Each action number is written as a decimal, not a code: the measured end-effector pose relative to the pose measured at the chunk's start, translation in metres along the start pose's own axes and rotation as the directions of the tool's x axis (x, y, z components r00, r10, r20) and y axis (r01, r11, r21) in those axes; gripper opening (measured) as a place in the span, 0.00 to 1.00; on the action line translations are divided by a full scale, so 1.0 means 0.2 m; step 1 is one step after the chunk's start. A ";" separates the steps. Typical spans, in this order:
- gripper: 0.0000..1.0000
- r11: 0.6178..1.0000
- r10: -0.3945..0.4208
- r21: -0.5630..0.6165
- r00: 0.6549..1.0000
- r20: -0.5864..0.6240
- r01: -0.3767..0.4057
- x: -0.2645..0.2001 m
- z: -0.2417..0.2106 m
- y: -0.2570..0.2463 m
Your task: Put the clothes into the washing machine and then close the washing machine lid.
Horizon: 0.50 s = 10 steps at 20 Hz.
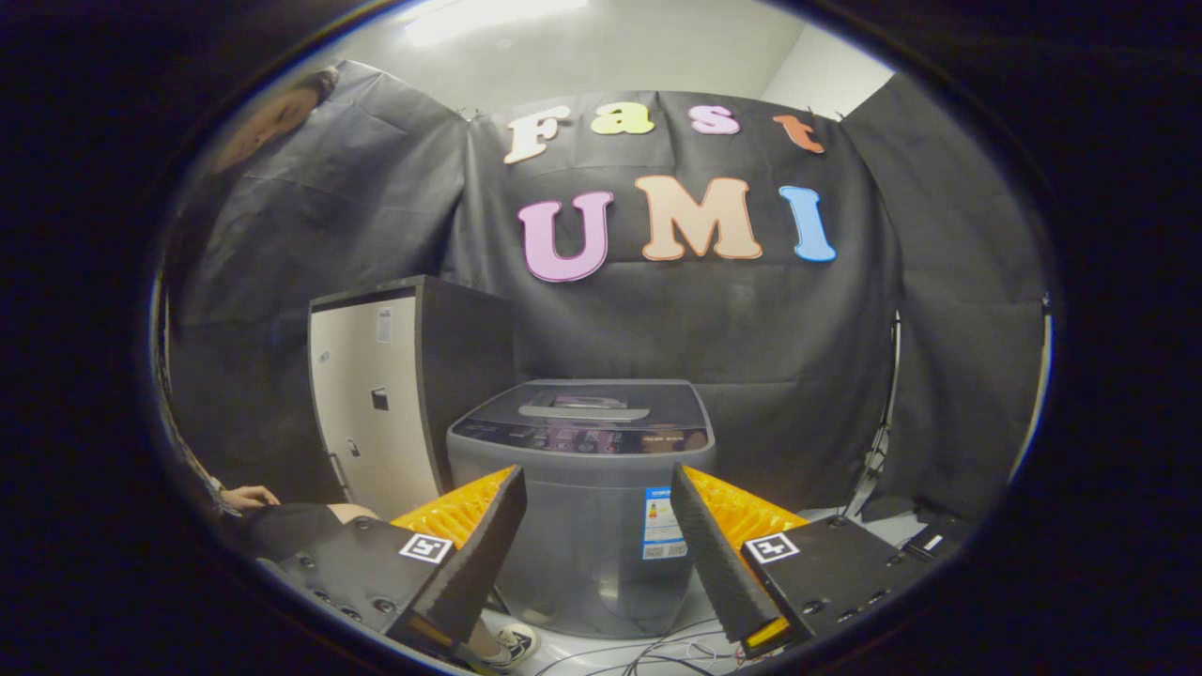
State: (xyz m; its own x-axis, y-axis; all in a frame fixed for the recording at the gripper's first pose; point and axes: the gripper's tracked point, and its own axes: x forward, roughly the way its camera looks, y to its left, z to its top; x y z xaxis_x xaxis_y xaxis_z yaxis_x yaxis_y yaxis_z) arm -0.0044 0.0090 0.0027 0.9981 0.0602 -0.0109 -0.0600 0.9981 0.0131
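One washing machine [580, 488], lid down; gripper [596, 498] jaws apart.

Cloth-walled recording booth [808, 376] with washing machine [582, 488]

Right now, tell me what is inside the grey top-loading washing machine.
Cannot tell: the grey washing machine has its dark lid shut, hiding the drum. The open gripper holds nothing.
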 end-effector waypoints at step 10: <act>0.97 1.000 -0.001 0.000 1.000 0.000 0.001 0.00 0.00 0.00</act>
State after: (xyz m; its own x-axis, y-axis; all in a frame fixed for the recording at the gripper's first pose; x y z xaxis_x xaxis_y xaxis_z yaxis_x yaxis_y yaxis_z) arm -0.0045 0.0090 0.0033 0.9982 0.0590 -0.0107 -0.0588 0.9982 0.0128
